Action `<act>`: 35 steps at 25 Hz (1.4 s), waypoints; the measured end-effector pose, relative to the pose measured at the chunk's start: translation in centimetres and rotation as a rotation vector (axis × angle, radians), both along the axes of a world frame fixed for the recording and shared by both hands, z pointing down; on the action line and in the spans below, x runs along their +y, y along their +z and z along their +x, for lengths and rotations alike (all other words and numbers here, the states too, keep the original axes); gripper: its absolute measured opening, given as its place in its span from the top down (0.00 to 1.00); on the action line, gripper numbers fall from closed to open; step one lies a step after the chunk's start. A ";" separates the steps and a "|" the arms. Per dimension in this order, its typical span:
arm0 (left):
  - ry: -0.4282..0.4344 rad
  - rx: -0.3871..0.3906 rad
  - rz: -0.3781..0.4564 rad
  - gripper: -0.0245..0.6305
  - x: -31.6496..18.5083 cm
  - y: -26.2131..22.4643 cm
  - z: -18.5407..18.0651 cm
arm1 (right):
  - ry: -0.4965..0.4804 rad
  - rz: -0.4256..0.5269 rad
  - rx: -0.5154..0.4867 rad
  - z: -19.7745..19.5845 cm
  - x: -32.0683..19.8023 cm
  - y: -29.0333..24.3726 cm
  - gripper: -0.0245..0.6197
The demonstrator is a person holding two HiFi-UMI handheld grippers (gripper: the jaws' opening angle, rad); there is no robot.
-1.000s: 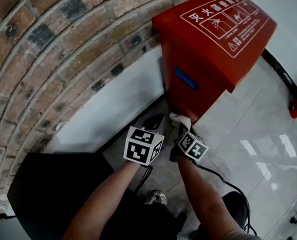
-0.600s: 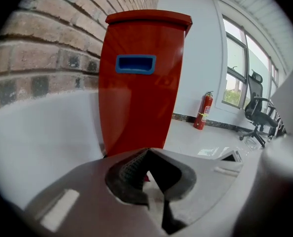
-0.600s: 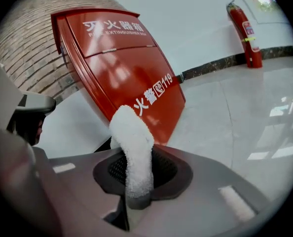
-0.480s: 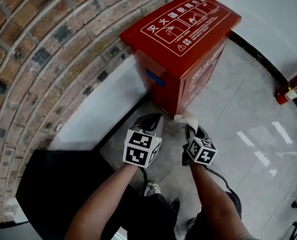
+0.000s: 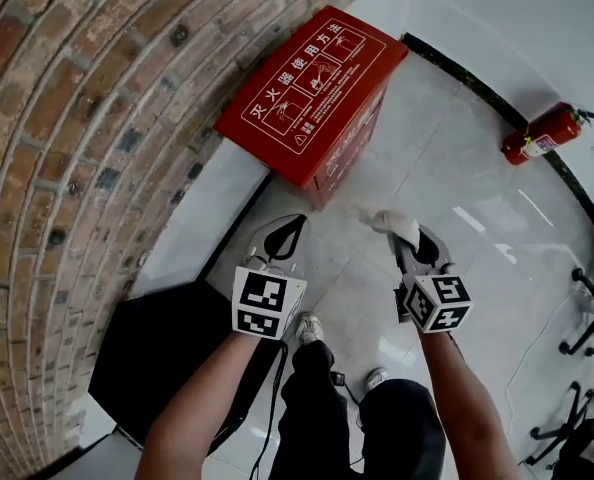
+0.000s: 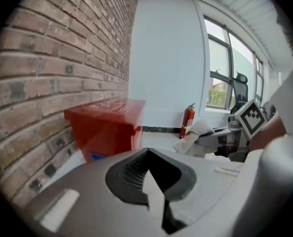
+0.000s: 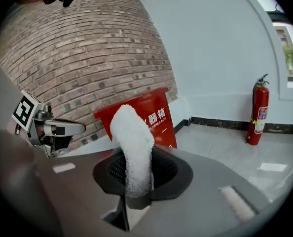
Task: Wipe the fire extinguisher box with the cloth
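The red fire extinguisher box stands on the floor against the brick wall, with white print on its sloped lid; it also shows as the box and the box. My right gripper is shut on a white cloth, which sticks up from its jaws as the cloth, clear of the box. My left gripper is shut and holds nothing, a little short of the box's near side.
A curved brick wall with a white skirting runs along the left. A red fire extinguisher stands by the far wall. A black mat lies by the person's legs. Chair legs show at the right.
Both grippers have drawn back from the box, which now looks smaller and farther. The cloth, which lay at the box's lower edge a second ago, is now off it.
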State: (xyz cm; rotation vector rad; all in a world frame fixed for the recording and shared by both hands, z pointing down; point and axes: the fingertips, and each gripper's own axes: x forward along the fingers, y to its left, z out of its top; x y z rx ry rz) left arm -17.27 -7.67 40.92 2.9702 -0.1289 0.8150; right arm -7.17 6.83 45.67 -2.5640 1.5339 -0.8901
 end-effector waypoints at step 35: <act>-0.373 -0.053 -0.191 0.96 4.8 -8.1 29.9 | -0.676 -0.153 0.090 29.4 -6.9 -14.2 0.82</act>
